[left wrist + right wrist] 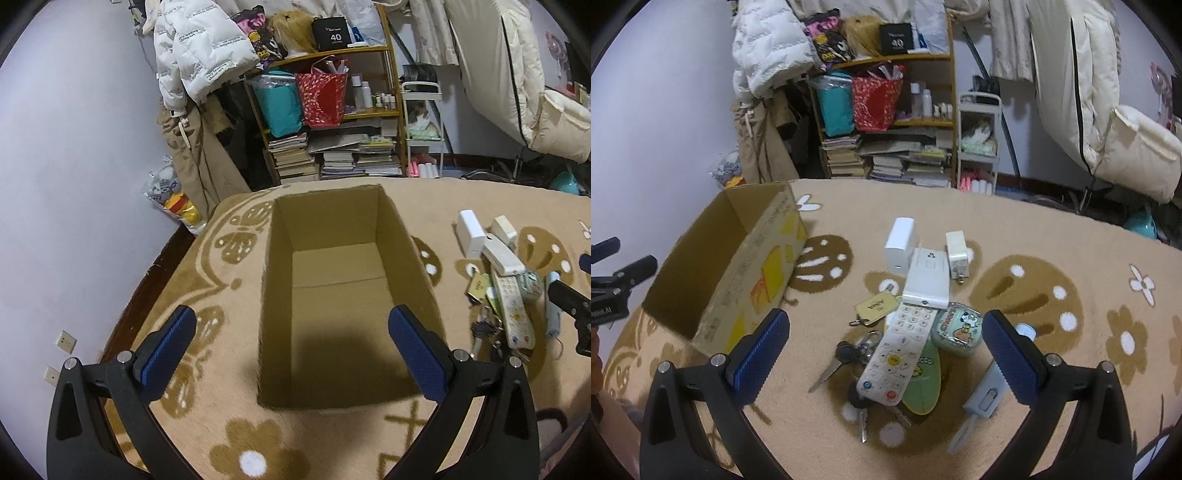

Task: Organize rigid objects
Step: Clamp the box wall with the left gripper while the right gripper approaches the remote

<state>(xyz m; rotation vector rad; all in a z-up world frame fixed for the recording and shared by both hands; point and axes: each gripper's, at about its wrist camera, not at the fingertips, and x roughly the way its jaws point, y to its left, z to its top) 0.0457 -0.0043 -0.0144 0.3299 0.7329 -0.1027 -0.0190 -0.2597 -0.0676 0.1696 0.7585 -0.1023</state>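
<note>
An open, empty cardboard box point(332, 288) stands on the patterned blanket; it also shows at the left in the right wrist view point(738, 273). My left gripper point(291, 343) is open and empty, hovering over the box's near end. My right gripper point(886, 350) is open and empty above a pile of small items: a white remote point(901, 354), a white flat device point(929, 278), two white chargers point(899, 245) point(957, 253), a cartoon tin point(956, 328), keys point(849, 354), a yellow key tag point(876, 306), a green oval item point(921, 384) and a pale blue tool point(984, 400).
A bookshelf point(332, 122) with books, bags and bottles stands behind the blanket, with hanging jackets point(199, 48) and a small white cart point(421, 122) beside it. The pile shows at the right in the left wrist view point(506, 280). The lilac wall point(74, 166) is at the left.
</note>
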